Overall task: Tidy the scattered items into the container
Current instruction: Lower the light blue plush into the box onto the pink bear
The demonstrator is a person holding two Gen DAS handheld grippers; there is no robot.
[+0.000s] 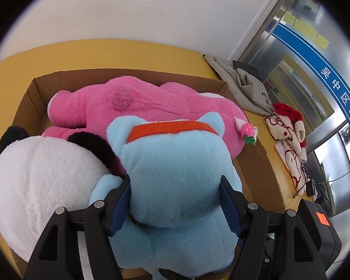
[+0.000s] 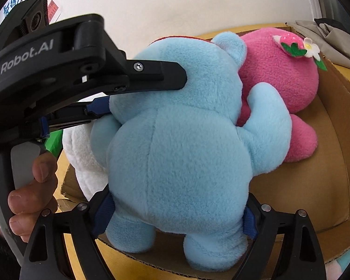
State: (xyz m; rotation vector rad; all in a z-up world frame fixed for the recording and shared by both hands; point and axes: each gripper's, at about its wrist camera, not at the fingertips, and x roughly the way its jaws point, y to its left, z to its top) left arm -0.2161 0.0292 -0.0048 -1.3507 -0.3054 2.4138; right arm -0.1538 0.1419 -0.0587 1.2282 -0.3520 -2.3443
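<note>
Late stage of tidying. The cardboard box (image 1: 35,98) sits on a yellow table (image 1: 133,53) against a white wall. A pink plush (image 1: 151,107) with a strawberry ornament (image 2: 292,44) lies across the far part of the box; a white plush with black ears (image 1: 39,175) fills its near left corner.

The blue plush (image 1: 175,175), wearing an orange collar (image 1: 170,128), is upright at the near edge of the box, its feet on or just above the near cardboard wall (contact cannot be told), its front against the pink plush.

The left gripper (image 1: 175,205) is clamped on the blue plush at head height, blue pads (image 1: 121,207) pressed into the fur on both sides. The right gripper (image 2: 175,217) is clamped on the same toy lower down, around hips and legs; in the right wrist view the left gripper reaches in from the left.

Judged progress: two toys are stowed and the third is at the box but not yet released. Remaining: settle it inside and open both grippers. To the far right, off the box, lie a red-and-cream patterned cloth item (image 1: 289,140) and a grey bag (image 1: 242,81); whether they belong to the task cannot be told.
</note>
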